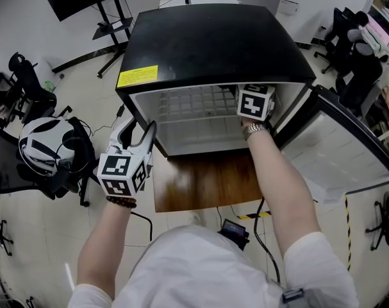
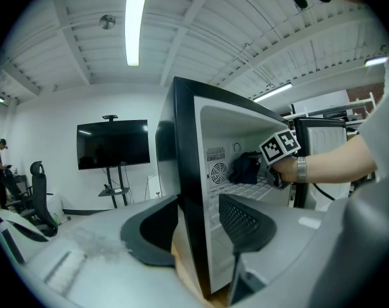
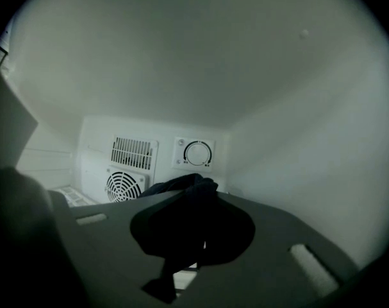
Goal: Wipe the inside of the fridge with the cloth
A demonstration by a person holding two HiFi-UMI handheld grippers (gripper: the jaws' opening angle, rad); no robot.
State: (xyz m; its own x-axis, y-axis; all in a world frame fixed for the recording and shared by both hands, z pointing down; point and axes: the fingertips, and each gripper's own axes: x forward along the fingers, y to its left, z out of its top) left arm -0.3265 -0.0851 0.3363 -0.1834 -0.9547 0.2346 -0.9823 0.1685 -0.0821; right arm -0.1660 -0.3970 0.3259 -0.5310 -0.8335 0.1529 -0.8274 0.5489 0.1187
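Left gripper [image 2: 197,226]: jaws well apart, astride the front edge of the fridge [image 1: 213,43] left wall. Outer pad sits on the black skin, inner pad on the white liner side; looks clamped on the wall, nothing else in it. Head view puts it at the fridge's front left corner, pointing nearly level.

Fridge sits on a wooden board [image 1: 200,188], door [image 1: 335,146] swung open to the right, yellow label [image 1: 137,76] on the top's left edge.

Right gripper [image 3: 193,233]: jaws closed tight on the dark cloth [image 3: 181,188]. It is reached into the upper right of the compartment. The cloth bunches up ahead of the jaw tips, with a tail hanging below them.

View differences:
- Head view: only the right gripper's marker cube and a wristwatch [image 1: 254,129] show at the fridge opening. Cloth is hidden under the fridge top. Wire shelf [image 1: 194,101] is visible inside.
- Left gripper view: side look into the compartment. Cloth is ahead of the right gripper, above the shelf, near the back wall. Also shows a monitor on a stand [image 2: 114,144], left of the fridge.
- Right gripper view: back wall with fan grille [image 3: 124,186] and thermostat dial [image 3: 197,153]. Cloth is in front of both; contact with the wall can't be told.
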